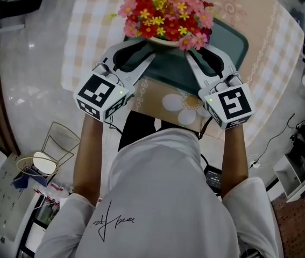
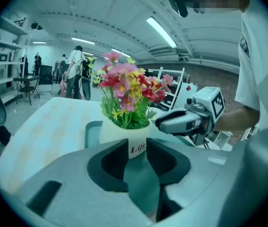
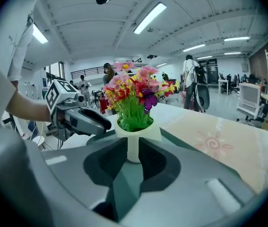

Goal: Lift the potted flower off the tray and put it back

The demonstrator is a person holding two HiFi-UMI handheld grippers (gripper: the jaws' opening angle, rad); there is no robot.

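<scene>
From the head view, my left gripper and right gripper come in from the near edge of the table and meet under the potted flower, one on each side of the pot. The pot is over the far left part of the dark tray. The blooms spread past the pot's rim and hide the tray's far left corner. The tray's right half is bare. Checked cloth runs from the tray out to the table's left edge and round its far and right edges.

In the left gripper view, my left gripper has its jaws drawn in narrow, with the pads pressed against the two sides of the white pot just below its printed word. The jaws cover the pot's base, so I cannot tell whether it has left the tray. A tray corner shows just left of the pot, with open cloth beyond it. My right gripper's tip touches the pot's right side. People stand well beyond the far edge.

In the right gripper view, my right gripper is pinched tight on a narrow white edge of the pot under its flared rim. The tray rim runs off to the right, and patterned cloth reaches the table's edge past it.
</scene>
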